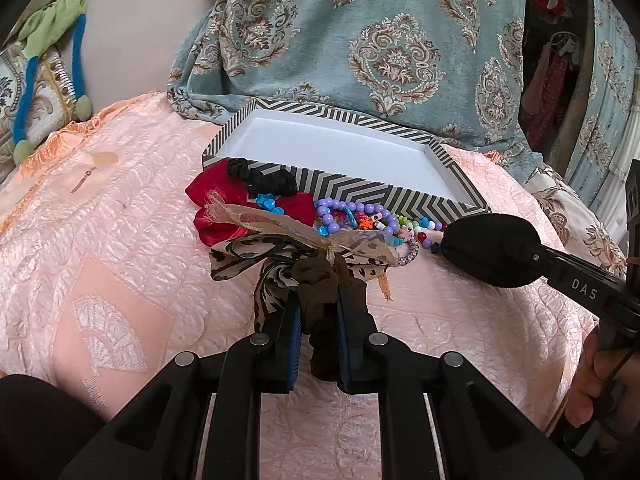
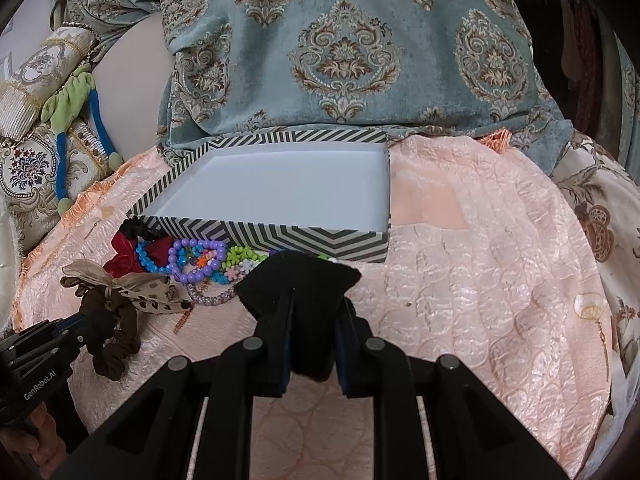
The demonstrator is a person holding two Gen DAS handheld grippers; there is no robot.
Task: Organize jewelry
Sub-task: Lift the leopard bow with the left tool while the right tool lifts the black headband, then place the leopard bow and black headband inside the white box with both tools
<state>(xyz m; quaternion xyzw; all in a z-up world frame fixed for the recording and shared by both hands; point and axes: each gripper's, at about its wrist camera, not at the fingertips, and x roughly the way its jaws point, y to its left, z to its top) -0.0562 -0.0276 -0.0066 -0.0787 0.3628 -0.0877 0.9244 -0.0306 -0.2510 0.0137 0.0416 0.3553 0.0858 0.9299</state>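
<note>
Left wrist view: the left gripper (image 1: 318, 312) has its fingers (image 1: 290, 332) clamped on a dark brown scrunchie (image 1: 320, 292), whose gathered cloth bulges above the tips and hangs down between the blue pads. Just beyond it lies a beige leopard-print ribbon bow (image 1: 280, 240), touching the scrunchie. Past the bow, a red fabric bow (image 1: 224, 208) and a black scrunchie (image 1: 272, 182) sit against the near wall of the box, and to their right spreads a heap of bead bracelets (image 1: 352, 216) in purple, blue, green and white, with a sparkly bangle (image 1: 408, 254) at its near edge. To the right, the right gripper (image 1: 444, 246) reaches in with its fingers pinched on a black pouch (image 1: 488, 248), close to the right end of the beads; a hand (image 1: 600, 392) holds its handle at the lower right.

Right wrist view: the black pouch (image 2: 296, 284) is squeezed between the right gripper's (image 2: 314, 312) fingers and covers part of the bead bracelets (image 2: 200, 260). The chevron-striped box (image 2: 260, 236) lies open just beyond the pile, its white inside bare. Everything rests on a peach quilted bedspread (image 2: 480, 260), with teal damask fabric (image 2: 340, 52) draped at the far side and patterned cushions (image 2: 28, 168) at far left.
</note>
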